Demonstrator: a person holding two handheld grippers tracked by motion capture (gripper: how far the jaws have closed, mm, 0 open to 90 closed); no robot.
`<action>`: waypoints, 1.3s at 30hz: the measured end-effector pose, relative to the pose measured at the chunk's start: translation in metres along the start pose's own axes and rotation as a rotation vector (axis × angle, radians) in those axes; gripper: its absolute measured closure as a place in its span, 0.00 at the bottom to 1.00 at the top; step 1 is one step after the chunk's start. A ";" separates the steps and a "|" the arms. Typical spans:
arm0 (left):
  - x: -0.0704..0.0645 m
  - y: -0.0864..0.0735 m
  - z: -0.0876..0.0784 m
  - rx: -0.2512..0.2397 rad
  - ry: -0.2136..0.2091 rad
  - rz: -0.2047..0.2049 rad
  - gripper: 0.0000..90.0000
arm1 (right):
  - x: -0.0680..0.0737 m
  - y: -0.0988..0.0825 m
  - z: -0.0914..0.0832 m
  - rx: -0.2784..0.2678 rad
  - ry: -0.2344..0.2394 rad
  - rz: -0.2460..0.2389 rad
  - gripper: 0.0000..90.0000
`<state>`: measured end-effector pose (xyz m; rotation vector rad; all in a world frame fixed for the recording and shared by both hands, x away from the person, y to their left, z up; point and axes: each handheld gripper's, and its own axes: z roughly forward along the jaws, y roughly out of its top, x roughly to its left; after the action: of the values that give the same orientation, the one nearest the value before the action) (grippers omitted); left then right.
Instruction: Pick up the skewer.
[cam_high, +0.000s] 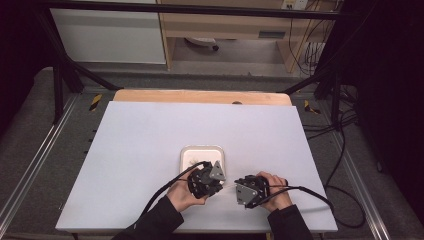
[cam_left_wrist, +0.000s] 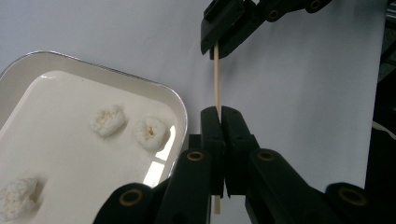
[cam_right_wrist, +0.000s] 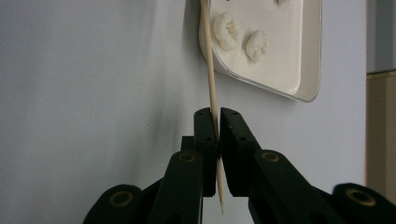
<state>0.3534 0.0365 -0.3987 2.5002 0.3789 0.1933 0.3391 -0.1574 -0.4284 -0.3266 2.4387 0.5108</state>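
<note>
White table (cam_high: 150, 150) | tray (cam_high: 187, 155) with three puffs (cam_left_wrist: 107, 121) | left hand-held gripper (cam_left_wrist: 219, 116) and right hand-held gripper (cam_right_wrist: 215, 119) each clamp skewer (cam_left_wrist: 216, 79) between them beside tray | risk: uneven pull could snap it

High view looks down overhead; gripper views (close-up) share the tray (cam_left_wrist: 180, 109)

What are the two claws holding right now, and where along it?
Both hold one thin wooden skewer: the left claw and the right claw each clamp it near opposite ends, short tips poking past the jaws.
</note>
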 end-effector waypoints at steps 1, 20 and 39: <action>0.000 0.000 0.000 -0.002 0.001 -0.004 0.99 | 0.000 0.000 0.000 0.001 -0.003 -0.009 0.97; 0.009 0.001 0.002 0.112 -0.009 -0.042 0.83 | -0.003 0.009 -0.002 0.043 0.005 -0.116 0.99; 0.003 0.007 0.013 0.222 0.004 0.020 0.98 | -0.005 0.014 -0.005 0.059 -0.013 -0.164 0.98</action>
<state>0.3606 0.0246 -0.4054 2.7232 0.3959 0.1724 0.3355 -0.1462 -0.4175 -0.4910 2.3838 0.3675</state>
